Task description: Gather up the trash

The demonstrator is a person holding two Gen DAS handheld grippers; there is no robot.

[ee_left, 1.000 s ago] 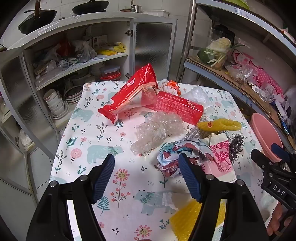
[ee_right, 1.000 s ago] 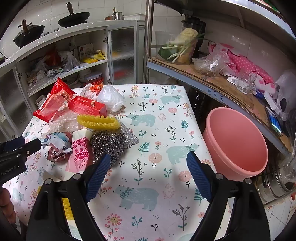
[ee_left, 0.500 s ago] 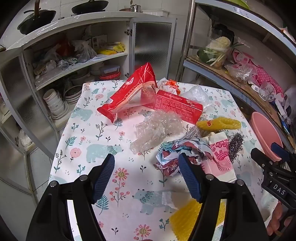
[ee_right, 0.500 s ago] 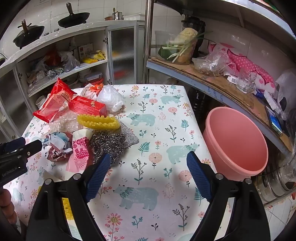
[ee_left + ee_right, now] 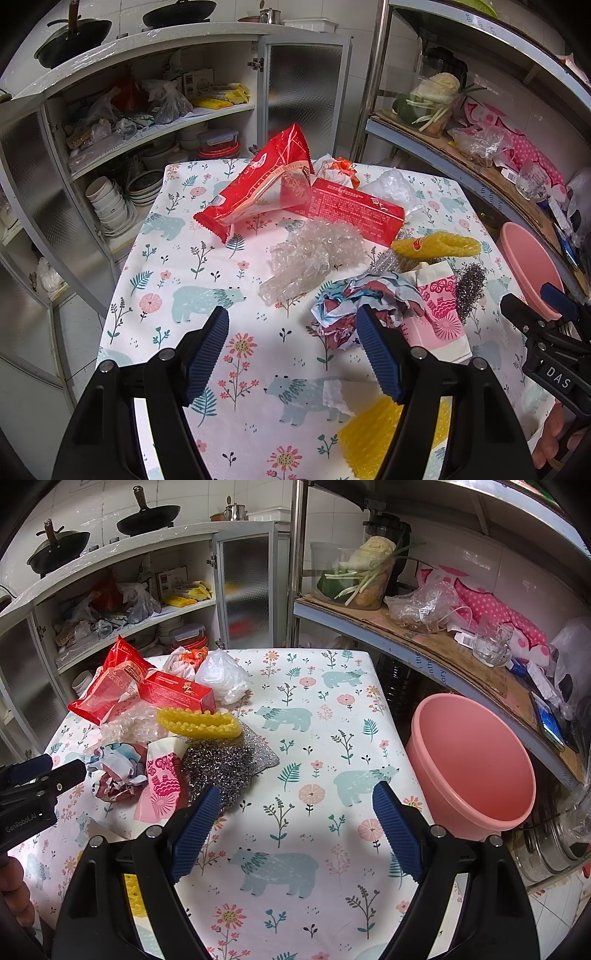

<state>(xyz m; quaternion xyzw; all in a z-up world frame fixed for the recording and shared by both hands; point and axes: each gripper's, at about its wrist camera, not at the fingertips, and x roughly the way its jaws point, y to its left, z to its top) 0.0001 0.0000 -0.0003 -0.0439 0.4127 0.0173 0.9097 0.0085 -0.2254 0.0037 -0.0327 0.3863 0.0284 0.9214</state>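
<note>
On the floral, bear-printed worktop (image 5: 314, 709), the trash lies heaped: crumpled printed paper wad (image 5: 354, 299), clear bubble wrap (image 5: 310, 254), red foil wrapper (image 5: 255, 192); round pink plastic bin (image 5: 476, 760) waits beside the edge; left hand-held gripper (image 5: 291, 354) and right hand-held gripper (image 5: 295, 830) hover wide, empty, ready for picking

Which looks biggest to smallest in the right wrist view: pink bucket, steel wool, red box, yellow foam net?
1. pink bucket, clearly largest, though it also sits nearest the camera.
2. steel wool.
3. red box and yellow foam net: they look about alike, so unranked.
</note>
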